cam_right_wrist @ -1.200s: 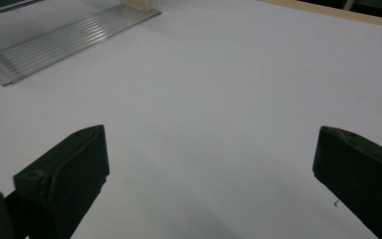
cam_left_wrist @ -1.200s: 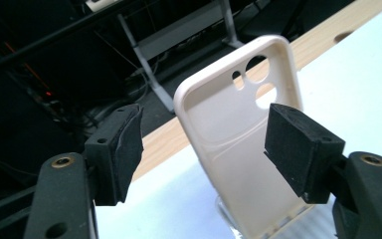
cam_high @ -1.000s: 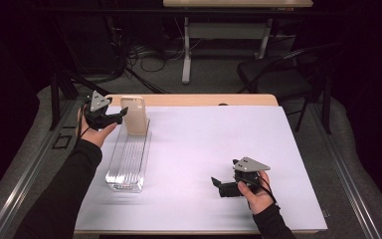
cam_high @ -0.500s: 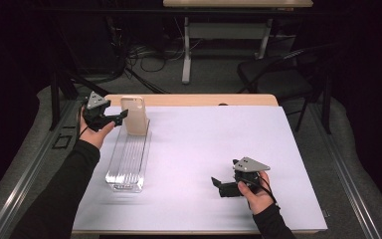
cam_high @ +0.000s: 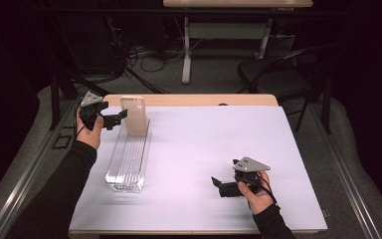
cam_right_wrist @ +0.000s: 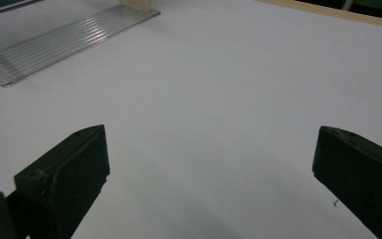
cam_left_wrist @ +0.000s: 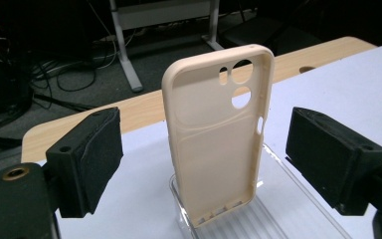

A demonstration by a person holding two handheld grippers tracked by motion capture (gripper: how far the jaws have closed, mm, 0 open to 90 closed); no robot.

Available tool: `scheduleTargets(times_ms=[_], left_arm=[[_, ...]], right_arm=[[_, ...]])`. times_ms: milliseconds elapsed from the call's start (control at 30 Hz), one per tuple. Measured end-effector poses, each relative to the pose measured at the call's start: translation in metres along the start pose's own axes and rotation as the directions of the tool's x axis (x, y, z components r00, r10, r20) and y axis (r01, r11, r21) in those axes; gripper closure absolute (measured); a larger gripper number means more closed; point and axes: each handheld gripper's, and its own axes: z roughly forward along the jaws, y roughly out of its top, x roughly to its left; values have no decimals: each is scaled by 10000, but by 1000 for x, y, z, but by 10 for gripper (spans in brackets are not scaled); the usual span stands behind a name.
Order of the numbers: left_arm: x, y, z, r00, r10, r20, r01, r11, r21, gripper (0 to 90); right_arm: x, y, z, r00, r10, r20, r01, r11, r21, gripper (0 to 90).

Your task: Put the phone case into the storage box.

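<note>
Okay, phone case [cam_left_wrist: 216, 139] stands upright in the far end slot of the clear ribbed tray [cam_high: 124, 169], at about 10 o'clock on the table [cam_high: 288, 144]. Left gripper [cam_high: 120, 116] sits right beside it; its jaws have just been opening and now stand wide on either side of the case, pads clear of it, nothing held. Right gripper [cam_high: 218, 185] rests at 5 o'clock, jaws wide apart over bare table.

Risk, as I judge it: the case is light and held by one slot; a pad clipping its edge on pull-back could tip it flat or nudge the tray.

Case long axis vertical, camera holes at top, hollow inner side facing the left gripper, back toward 3 o'clock.
</note>
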Motion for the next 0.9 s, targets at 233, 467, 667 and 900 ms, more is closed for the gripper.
scheduleTargets(times_ms=[233,467,667,900], left_arm=[[1,1,-4,9999,89,72,-91,9998,176,141],[1,3,-7,9998,196,83,-202,9969,766,141],[0,5,-13,9994,268,213,-287,9947,983,141],[-4,6,-19,9978,654,137,-666,9898,1260,139]], right_arm=[[0,0,0,10000,2,11,-2,10000,-11,11],[-1,0,-1,10000,33,32,-33,9999,-104,11],[-1,1,-1,10000,13,40,-13,9999,-124,11],[-1,1,-2,10000,30,47,-30,9999,-115,11]])
